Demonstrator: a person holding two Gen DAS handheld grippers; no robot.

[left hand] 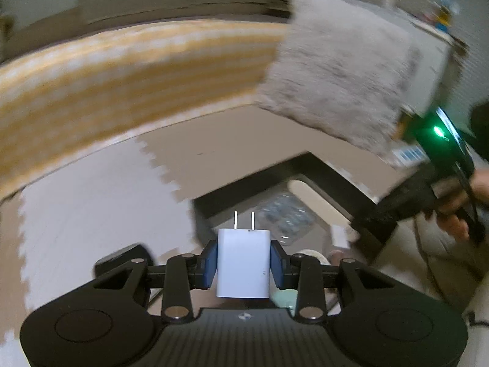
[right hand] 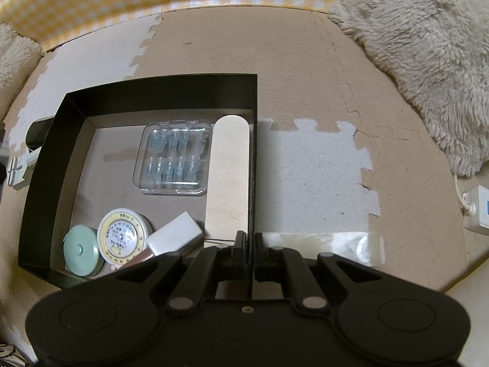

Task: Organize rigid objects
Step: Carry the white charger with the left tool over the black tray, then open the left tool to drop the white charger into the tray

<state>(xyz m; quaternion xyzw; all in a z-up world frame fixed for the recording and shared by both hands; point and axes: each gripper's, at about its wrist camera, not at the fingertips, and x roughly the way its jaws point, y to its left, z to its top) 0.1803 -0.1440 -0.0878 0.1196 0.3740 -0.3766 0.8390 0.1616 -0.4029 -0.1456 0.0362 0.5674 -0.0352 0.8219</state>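
Observation:
My left gripper (left hand: pixel 243 260) is shut on a white plug charger (left hand: pixel 243 270), held off the floor with its two prongs pointing away from me. Beyond it lies the black open box (left hand: pixel 259 180), blurred. In the right wrist view my right gripper (right hand: pixel 250 244) is shut on the right wall of the black box (right hand: pixel 152 94). Inside the box are a clear case of blue pieces (right hand: pixel 174 159), a pale wooden file (right hand: pixel 227 171), a white round tape measure (right hand: pixel 123 234), a mint round case (right hand: pixel 81 250) and a white block (right hand: pixel 175 234).
The box sits on beige and white foam floor mats (right hand: pixel 305 61). A fluffy grey cushion (right hand: pixel 421 61) lies at the right, yellow checked fabric (right hand: pixel 122 0) runs along the back. A white power strip (right hand: pixel 479 211) is at the far right, a small white object (right hand: pixel 18 168) left of the box.

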